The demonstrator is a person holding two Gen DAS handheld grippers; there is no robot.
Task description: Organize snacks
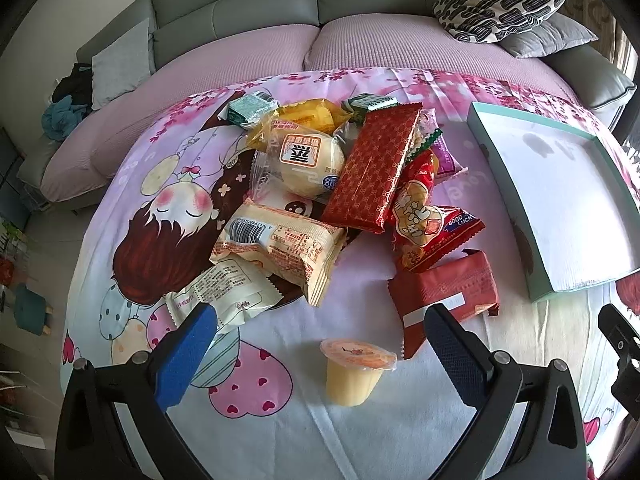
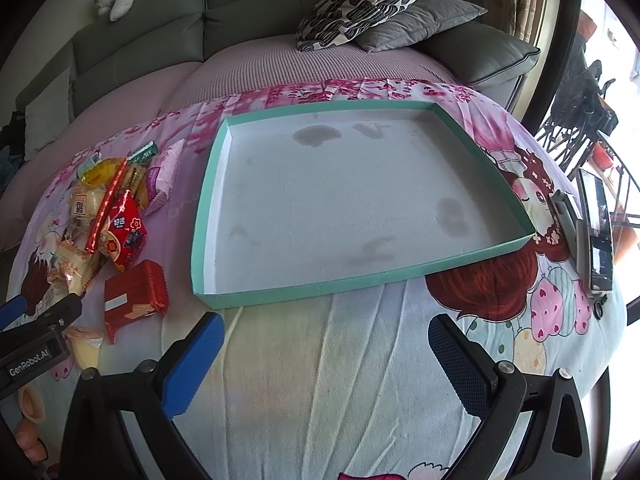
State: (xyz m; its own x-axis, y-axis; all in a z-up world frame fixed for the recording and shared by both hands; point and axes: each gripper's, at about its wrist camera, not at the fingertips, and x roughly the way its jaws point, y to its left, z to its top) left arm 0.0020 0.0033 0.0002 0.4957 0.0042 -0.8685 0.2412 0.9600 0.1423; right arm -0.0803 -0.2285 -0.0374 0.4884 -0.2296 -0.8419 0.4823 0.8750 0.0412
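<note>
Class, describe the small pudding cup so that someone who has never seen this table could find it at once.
Start at the heap of wrapped snacks on the cartoon-print cloth. On its near side, alone, stands a small pale yellow plastic pudding cup with an orange foil lid, between the open left claw's fingers. It is the only cup; everything else is a flat packet.

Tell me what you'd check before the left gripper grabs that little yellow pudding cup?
1. Left gripper open wide enough: ok, both blue pads are spread apart.
2. Pudding cup lined up between the fingers: ok, roughly centred.
3. Cup upright, lid sealed: upright ok; seal cannot tell.
4. Cup clear of neighbours: ok, the red wafer pack lies near but apart.
5. Teal tray has room: ok, nothing in it.
6. Right gripper out of the way: ok, open, holding nothing, hovering before the tray.
</note>
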